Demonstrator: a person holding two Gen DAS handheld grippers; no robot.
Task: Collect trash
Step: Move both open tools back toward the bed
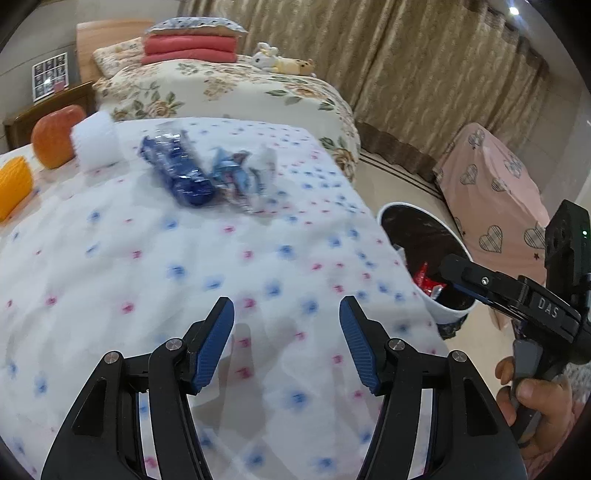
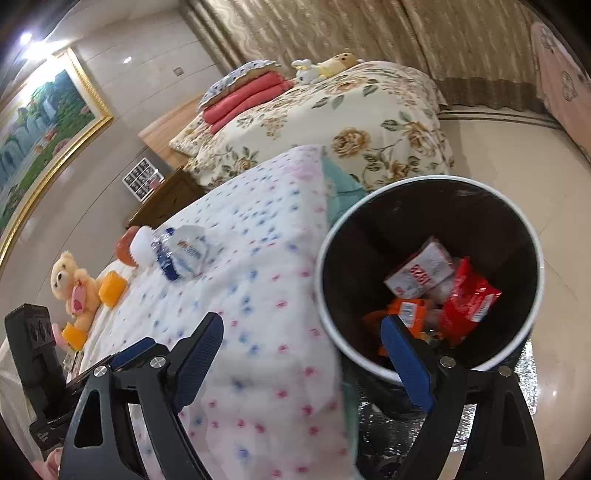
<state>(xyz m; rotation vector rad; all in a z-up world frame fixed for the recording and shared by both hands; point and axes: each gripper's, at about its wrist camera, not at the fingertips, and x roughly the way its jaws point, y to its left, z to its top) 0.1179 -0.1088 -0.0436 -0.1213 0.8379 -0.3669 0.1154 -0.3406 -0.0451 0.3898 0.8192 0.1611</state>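
Your left gripper (image 1: 287,314) hangs with fingers apart and empty above the dotted table cloth (image 1: 147,280); ahead lie a blue wrapper (image 1: 177,166) and clear wrappers (image 1: 243,173), an apple (image 1: 53,134) beside them. Your right gripper (image 2: 303,332) gapes wide, empty, over the trash bin (image 2: 332,236), which holds a red packet (image 2: 467,299).

A bed (image 1: 236,92) under a floral cover stands against tan pleated curtains (image 1: 406,55), with folded red blankets (image 1: 190,50) and soft toys (image 1: 280,61) at its head by a wooden headboard (image 1: 99,33). Beside it is a dark wooden nightstand (image 2: 166,195) with a photo sheet (image 2: 142,177), and a gold-framed landscape painting (image 2: 40,125) hangs on the grey wall under bright ceiling lights (image 2: 26,37). The floor (image 2: 498,147) is glossy pale tile, and a pink heart-print cover (image 1: 491,192) drapes something near the curtains.
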